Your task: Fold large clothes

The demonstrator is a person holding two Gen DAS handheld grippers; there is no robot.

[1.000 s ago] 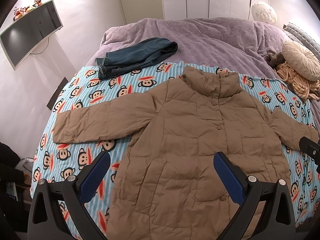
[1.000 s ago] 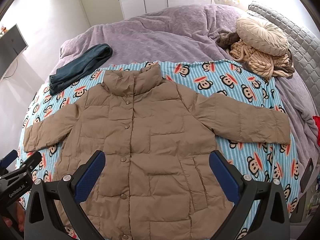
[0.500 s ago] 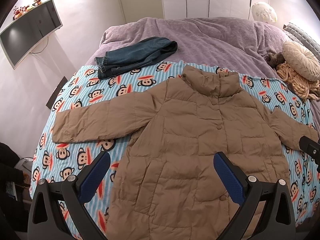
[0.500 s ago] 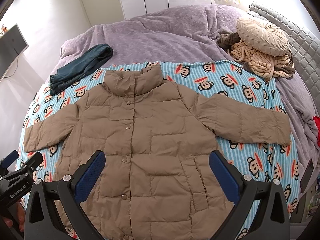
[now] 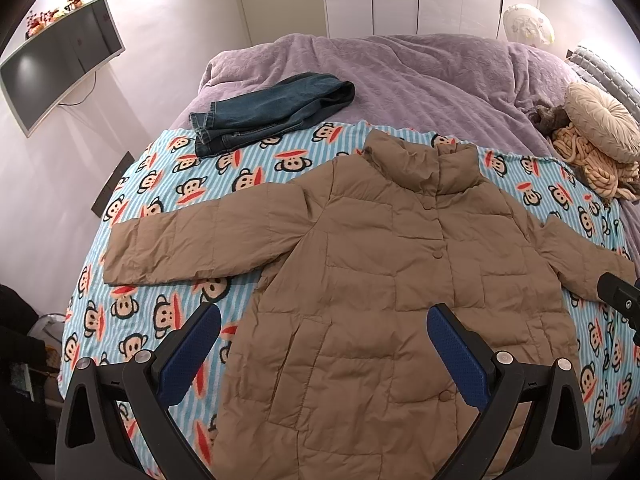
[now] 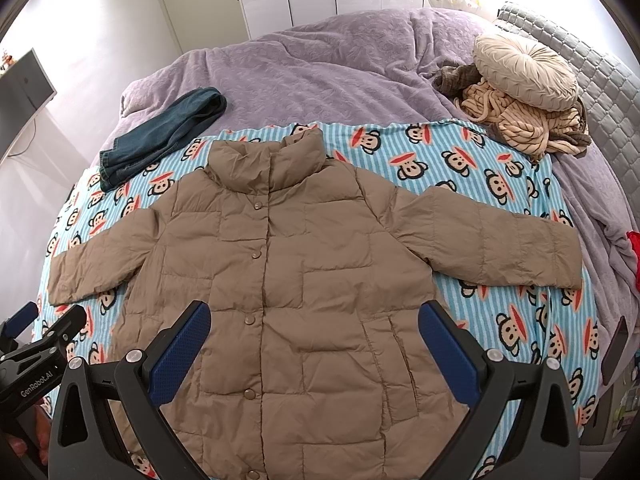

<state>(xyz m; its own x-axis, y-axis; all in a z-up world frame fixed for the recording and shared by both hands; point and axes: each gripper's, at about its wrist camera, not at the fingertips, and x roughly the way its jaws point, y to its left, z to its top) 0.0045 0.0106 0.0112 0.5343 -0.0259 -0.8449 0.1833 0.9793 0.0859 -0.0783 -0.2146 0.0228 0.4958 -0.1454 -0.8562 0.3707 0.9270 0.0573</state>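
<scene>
Spread across the near half of the purple bed (image 6: 340, 64), a monkey-print blanket (image 6: 472, 160) carries the tan puffer jacket (image 6: 304, 280), lying front-up and buttoned with both sleeves flung out toward nine and three o'clock and folded jeans (image 5: 264, 116) off at eleven. Both claws hang above its hem with nothing in them, the left gripper (image 5: 324, 356) and right gripper (image 6: 316, 352) each spread wide. It looks light, squashy and slick, so I'd pinch each sleeve at the cuff, where the fabric is thinnest.
</scene>
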